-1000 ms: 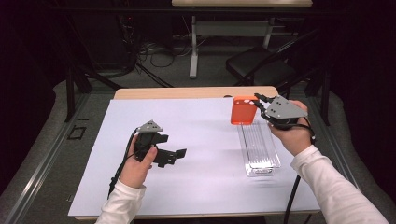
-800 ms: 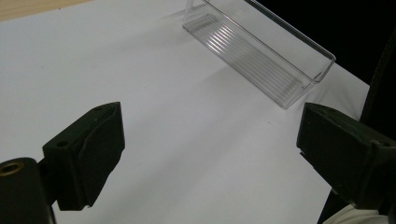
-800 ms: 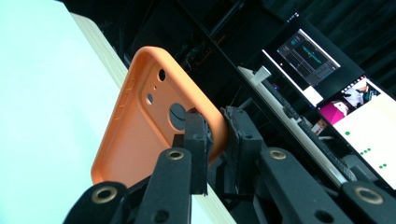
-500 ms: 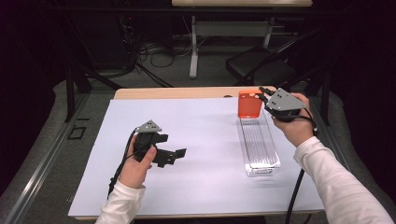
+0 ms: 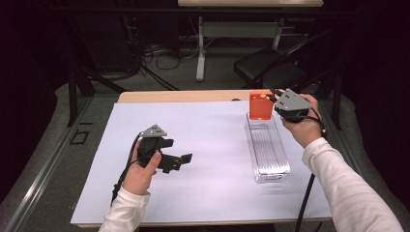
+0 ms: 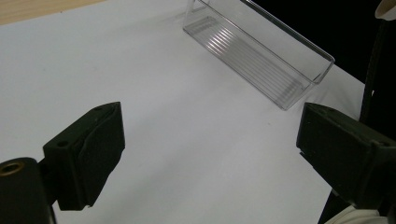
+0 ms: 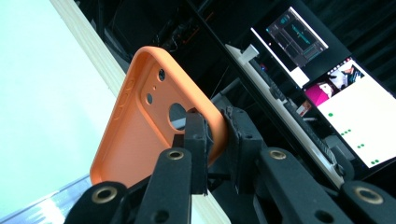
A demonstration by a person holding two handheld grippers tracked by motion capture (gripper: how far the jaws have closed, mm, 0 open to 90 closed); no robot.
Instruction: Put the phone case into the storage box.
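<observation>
Orange phone case is hanging in the air over the far end of the clear plastic tray, pinched at one edge by the fingers of the right gripper.

Nearest the person, the left gripper is hovering low over the white sheet on the counter, its fingers spread wide with nothing between them. Farther out and to the right, the tray is lying lengthwise on the sheet, with nothing visible inside it. Beyond it, the case is standing roughly upright above the tray's far end.

The grip is biting only a narrow strip of soft rim beside the camera cutout, so the case could be swinging or slipping out on the way down. Lowered off-line, its bottom edge could be catching the tray's thin wall and shoving or tipping the light tray, since nothing is holding it steady.

The case's lower edge and the gap to the tray are hard to judge from above, and the tray's transparent walls are barely standing out against the sheet.
</observation>
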